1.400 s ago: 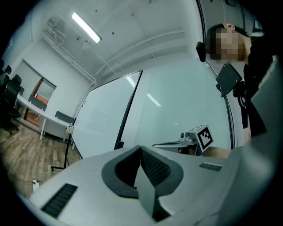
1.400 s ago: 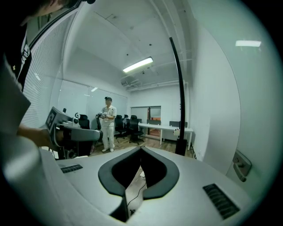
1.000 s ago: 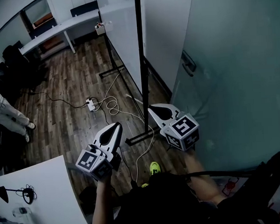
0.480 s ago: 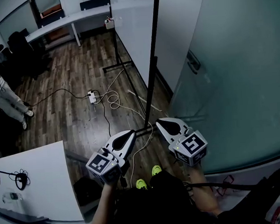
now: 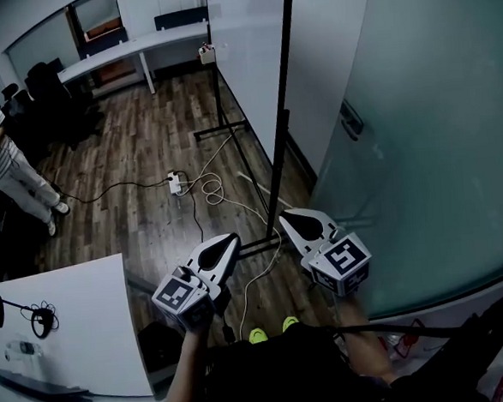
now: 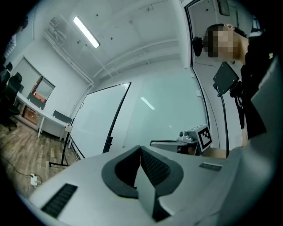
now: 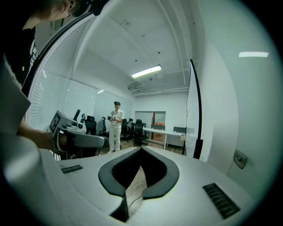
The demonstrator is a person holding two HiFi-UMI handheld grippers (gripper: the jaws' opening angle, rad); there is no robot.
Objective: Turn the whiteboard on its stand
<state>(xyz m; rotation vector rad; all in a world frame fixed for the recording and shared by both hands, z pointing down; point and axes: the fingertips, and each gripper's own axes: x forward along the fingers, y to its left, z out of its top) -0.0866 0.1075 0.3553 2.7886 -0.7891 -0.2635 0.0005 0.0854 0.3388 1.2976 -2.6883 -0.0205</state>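
Head view has the whiteboard just ahead of me, standing on the wood floor beside the wall. I see it nearly edge-on: a white panel in a thin black frame, carried on a black stand.
— Grippers?
— Both are clenched on nothing. The left gripper and right gripper hover short of the near upright, one either side, touching nothing.
— How will it handle?
— I'd judge the panel stiff and fairly light but wide, so it should swing with some momentum once it goes. The face looks slick. I'd take the frame edge, away from the pivot, and steady the upright with the other gripper. The stand looks slender and could tip or skid.
— Where's the pivot?
— Probably that dark bracket part-way up the upright, though I can't be sure from here. A cable lies coiled near the stand's foot, and I'd mind that.
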